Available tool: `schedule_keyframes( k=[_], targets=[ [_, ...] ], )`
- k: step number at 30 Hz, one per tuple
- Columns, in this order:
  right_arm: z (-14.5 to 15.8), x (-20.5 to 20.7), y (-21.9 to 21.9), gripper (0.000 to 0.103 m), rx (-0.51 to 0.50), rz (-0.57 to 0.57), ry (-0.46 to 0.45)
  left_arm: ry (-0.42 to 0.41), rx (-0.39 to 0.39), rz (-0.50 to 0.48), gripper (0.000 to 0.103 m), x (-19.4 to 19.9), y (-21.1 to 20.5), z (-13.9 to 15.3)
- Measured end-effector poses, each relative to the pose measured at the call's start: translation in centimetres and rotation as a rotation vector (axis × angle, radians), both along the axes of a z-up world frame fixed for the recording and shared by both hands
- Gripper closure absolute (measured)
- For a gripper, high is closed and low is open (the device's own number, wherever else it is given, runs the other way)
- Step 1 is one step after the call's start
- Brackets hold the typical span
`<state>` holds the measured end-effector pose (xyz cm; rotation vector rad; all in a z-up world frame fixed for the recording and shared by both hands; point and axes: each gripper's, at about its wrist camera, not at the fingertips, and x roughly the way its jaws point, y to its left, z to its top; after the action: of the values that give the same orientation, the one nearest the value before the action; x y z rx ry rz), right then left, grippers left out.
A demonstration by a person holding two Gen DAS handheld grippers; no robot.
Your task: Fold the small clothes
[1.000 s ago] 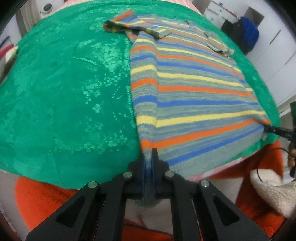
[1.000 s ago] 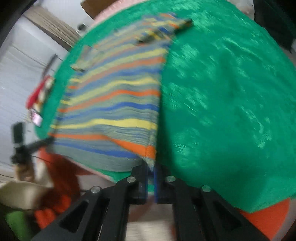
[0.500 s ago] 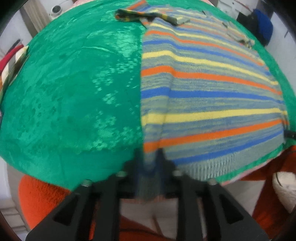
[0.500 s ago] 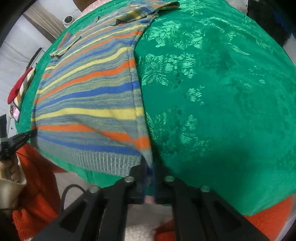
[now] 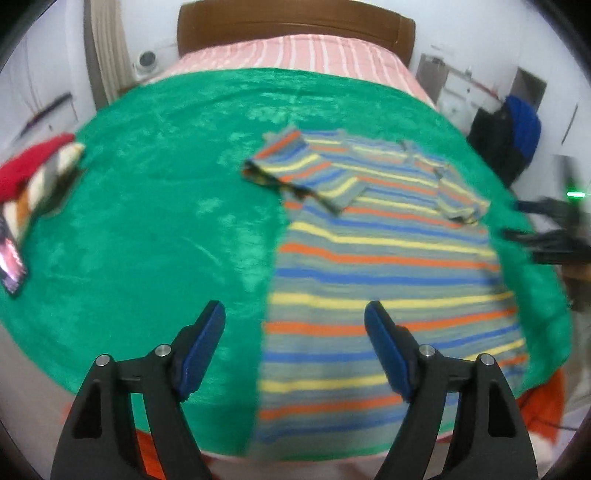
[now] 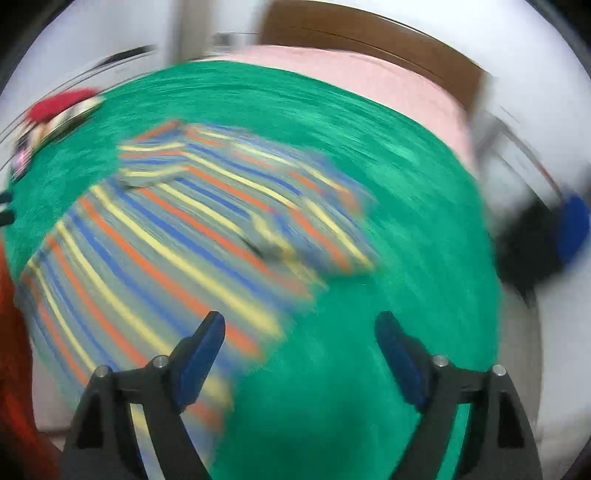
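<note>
Green cloth [image 5: 155, 236] covered most of the bed [image 5: 317, 51], and on it lay the shirt [image 5: 384, 280] — striped in orange, yellow and blue on grey — spread flat toward the bed's near right corner, its hem at the near edge. One sleeve [image 5: 295, 170] was folded in over the chest; the other [image 5: 458, 195] lay folded in at the far right. In the right wrist view the shirt [image 6: 177, 251] was badly blurred but sat left of centre on the cloth [image 6: 388, 332].

The left claw [image 5: 294, 314] was spread wide and still opening, its blue pads [image 5: 201, 354] clear of the fabric — nothing was pinched between them, though the shirt's left edge showed below the gap. The right claw [image 6: 299, 325] was likewise spread and opening, empty, above the shirt's right edge and bare cloth. It also showed blurred at the right edge of the left wrist view [image 5: 550, 229].

At the bed's left edge lay a red and striped bundle [image 5: 33, 173] and a phone [image 5: 11, 266]. A brown headboard [image 5: 295, 22] stood at the far end.
</note>
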<state>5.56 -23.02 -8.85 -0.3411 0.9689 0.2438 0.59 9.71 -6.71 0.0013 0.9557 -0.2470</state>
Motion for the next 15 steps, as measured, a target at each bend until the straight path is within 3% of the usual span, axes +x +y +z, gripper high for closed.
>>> schedule_keyframes(
  k=[2,5,6,7,8,11,14,15],
  targets=[
    [-2.8,3.3,2.3,0.021,-0.038,0.089,0.021,0.013,-0.005,-0.005,0.023,-0.5,-0.7,-0.5],
    [-6.9,7.3,2.6,0.025,-0.073,0.059,0.05,0.028,0.037,-0.01,0.023,-0.7,-1.3,-1.8],
    [-7.7,8.3,1.9,0.049,-0.05,0.026,0.074,0.044,0.061,-0.003,0.023,-0.7,-1.0,-2.3],
    [-7.8,9.2,0.2,0.089,-0.011,-0.044,0.088,0.052,0.071,0.006,0.023,-0.9,-0.5,-2.6],
    [-7.1,9.3,-1.8,0.095,0.007,-0.112,0.065,0.058,0.074,0.018,0.023,-1.0,0.1,-3.0],
    [-3.7,8.2,-10.5,0.094,0.054,-0.363,-0.043,0.072,0.063,0.046,0.023,-0.9,1.2,-3.8],
    [-1.3,5.7,-21.7,0.094,0.063,-0.662,-0.079,0.09,0.037,0.069,0.024,-0.3,1.4,-4.5],
    [-1.1,5.0,-23.6,0.094,0.061,-0.713,-0.075,0.093,0.029,0.071,0.024,-0.2,1.2,-4.6]
  ],
)
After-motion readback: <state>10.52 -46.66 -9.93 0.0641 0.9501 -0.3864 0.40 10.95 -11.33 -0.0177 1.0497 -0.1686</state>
